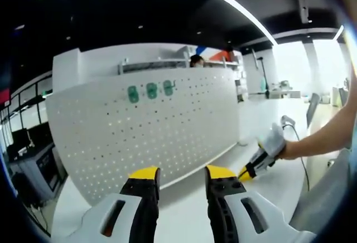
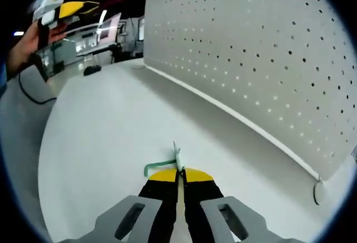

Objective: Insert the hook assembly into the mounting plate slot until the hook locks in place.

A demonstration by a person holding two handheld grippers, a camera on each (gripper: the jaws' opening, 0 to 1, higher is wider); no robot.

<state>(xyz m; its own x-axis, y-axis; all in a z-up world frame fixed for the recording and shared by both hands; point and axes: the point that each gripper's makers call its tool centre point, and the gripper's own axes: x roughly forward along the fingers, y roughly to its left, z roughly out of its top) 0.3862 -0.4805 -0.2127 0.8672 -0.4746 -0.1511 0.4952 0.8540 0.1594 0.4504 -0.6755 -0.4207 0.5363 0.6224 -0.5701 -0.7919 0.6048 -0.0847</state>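
The right tongs (image 2: 179,171) are pinched tight on a small green hook (image 2: 160,166). The hook has a thin metal plate at the pinched end, and its green arm sticks out to the left, just over the white table (image 2: 100,142). The tips grip the plate end, most likely so the bent part stays free to go into a hole.

The big white board (image 1: 145,131) stands upright on the table, full of small holes in rows. In the right gripper view it rises on the right, with its bottom edge running along the table from far to near. The hook is still well apart from the board. It has not gone into any hole yet, so the main step is not done.

Near the top of the board, in the left gripper view, sit three green pieces (image 1: 151,91) in a row. They look like hooks already hung there, but they are too small to be sure.

The left tongs (image 1: 180,176) are spread apart and hold nothing. They face the board from the near side. They seem to wait there so the board stays in sight, and maybe to steady it later.

The right tongs also show at the right of the left gripper view (image 1: 247,171), low over the table, held by a person's hand (image 1: 273,142).

Next, the hook probably needs to be lifted, turned toward the board, and lined up with a hole. The holes are small, so a slight tilt could make it miss.
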